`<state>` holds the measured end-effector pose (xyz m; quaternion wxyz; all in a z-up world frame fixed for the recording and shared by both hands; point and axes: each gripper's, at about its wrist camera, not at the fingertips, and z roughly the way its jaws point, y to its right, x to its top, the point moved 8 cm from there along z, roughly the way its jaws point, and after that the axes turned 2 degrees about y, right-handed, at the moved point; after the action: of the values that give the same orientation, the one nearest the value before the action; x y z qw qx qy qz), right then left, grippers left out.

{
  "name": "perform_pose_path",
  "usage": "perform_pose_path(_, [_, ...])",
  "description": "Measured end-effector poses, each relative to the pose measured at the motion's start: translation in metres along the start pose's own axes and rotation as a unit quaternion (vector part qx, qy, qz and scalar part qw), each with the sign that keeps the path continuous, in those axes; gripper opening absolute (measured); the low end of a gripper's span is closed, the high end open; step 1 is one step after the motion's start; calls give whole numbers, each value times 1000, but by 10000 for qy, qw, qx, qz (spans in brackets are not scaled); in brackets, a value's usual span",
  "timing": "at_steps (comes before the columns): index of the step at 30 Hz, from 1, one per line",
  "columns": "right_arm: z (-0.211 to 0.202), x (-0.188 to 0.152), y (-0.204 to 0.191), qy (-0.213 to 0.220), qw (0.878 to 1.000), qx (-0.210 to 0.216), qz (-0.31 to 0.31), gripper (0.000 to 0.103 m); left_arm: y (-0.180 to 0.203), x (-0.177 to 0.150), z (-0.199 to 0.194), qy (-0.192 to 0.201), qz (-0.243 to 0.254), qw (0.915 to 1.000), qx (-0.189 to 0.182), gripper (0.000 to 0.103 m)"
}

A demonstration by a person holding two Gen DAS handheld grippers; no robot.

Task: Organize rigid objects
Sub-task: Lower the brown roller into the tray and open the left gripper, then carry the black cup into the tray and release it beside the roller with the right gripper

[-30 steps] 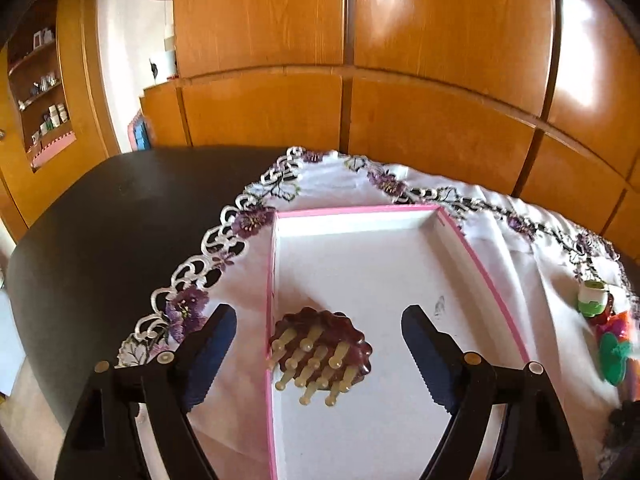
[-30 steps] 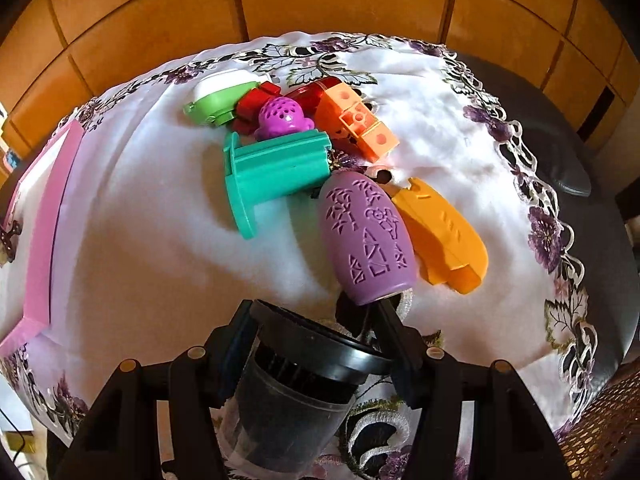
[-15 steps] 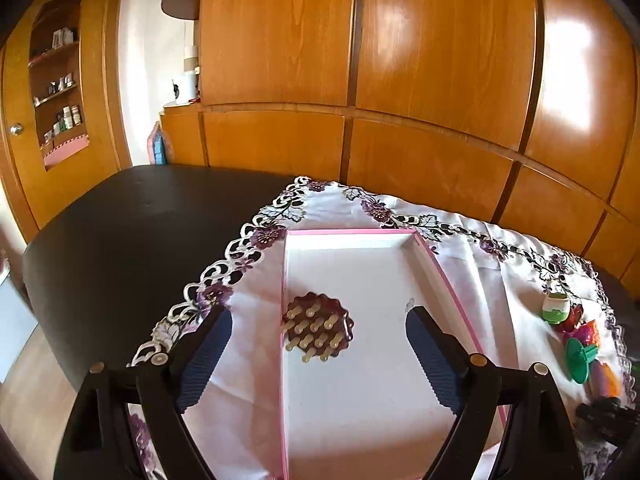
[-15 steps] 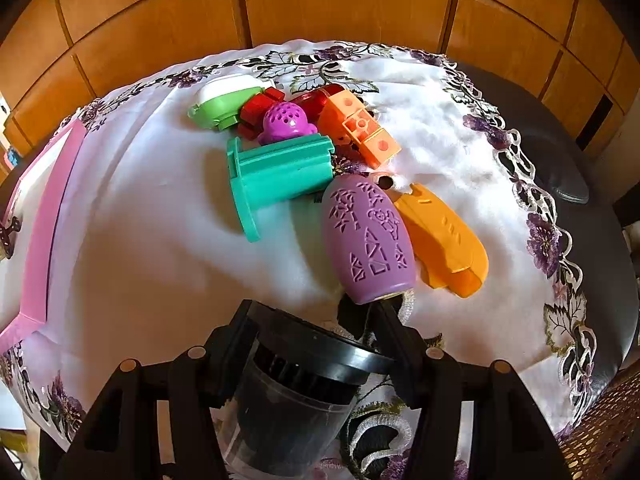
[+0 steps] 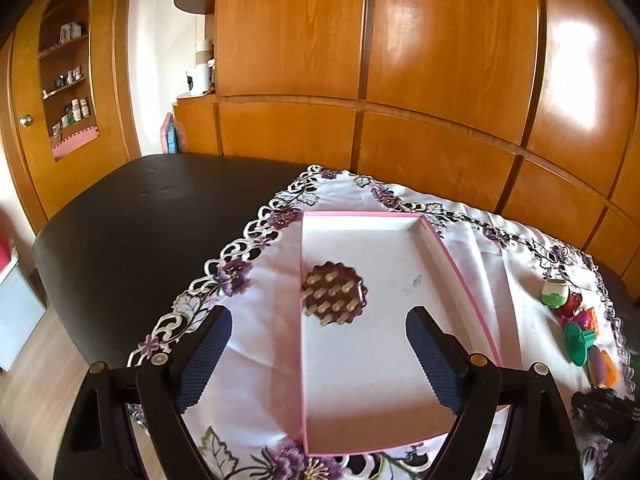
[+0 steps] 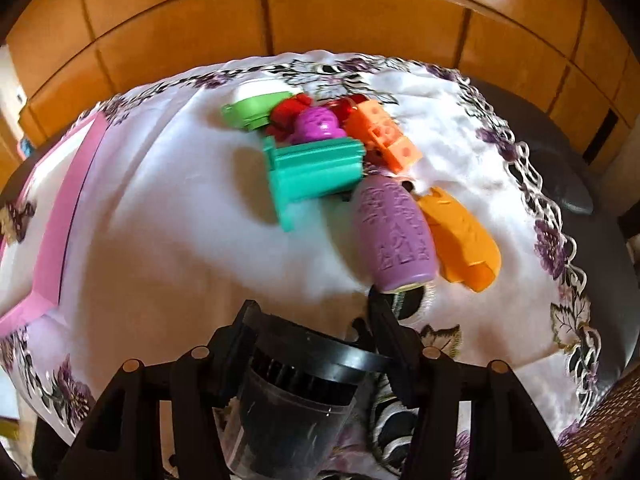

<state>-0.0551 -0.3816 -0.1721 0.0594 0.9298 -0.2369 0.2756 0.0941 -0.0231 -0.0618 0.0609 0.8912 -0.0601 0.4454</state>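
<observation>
At the left, above the near end of the pink-rimmed tray (image 5: 460, 276): left gripper (image 5: 319, 320), fingers wide apart, nothing between them. Inside the tray, against its left wall: a brown pegged disc (image 5: 334, 299), pegs up, alone on the white floor. Under the tray, a lace-edged cloth (image 5: 256, 320) covering the right part of the dark surface (image 5: 140, 232); the left part bare.

Further right, towards the right edge of the surface: a heap of plastic toys on the cloth. From the left: a green-and-white piece (image 6: 256, 106), a teal flanged piece (image 6: 316, 170), a purple barrel (image 6: 394, 236) with raised patterns, an orange shell (image 6: 460, 240) touching the barrel.

Nearest, at the near edge: right gripper (image 6: 312, 312), fingers clamped on a black container (image 6: 296, 408) just under its wide lid flange, having just closed a little further onto it. Body dark and translucent, hanging tilted below the fingers.

Probably light, stiff and smooth-walled, so apt to slip or swing. Best held as now, under the flange, where the lip stops a downward slide. Better not to squeeze hard: thin plastic, likely to flex or crack. Likely destination: the tray, well apart to the left.
</observation>
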Motion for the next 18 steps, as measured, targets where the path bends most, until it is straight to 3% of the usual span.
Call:
perform_pose_path(9, [-1,4,-10,-75,10000,27,25,57,-14,-7,-6,-31,-60,9999,82,89])
perform_pose_path(15, [-25,20,-14,352,9993,49,97,57,-18,-6,-10,20,-91,9999,76,89])
perform_pose_path(18, [-38,31,-38,585,9976,336,-155,57,-19,-6,-10,25,-83,9999,85,89])
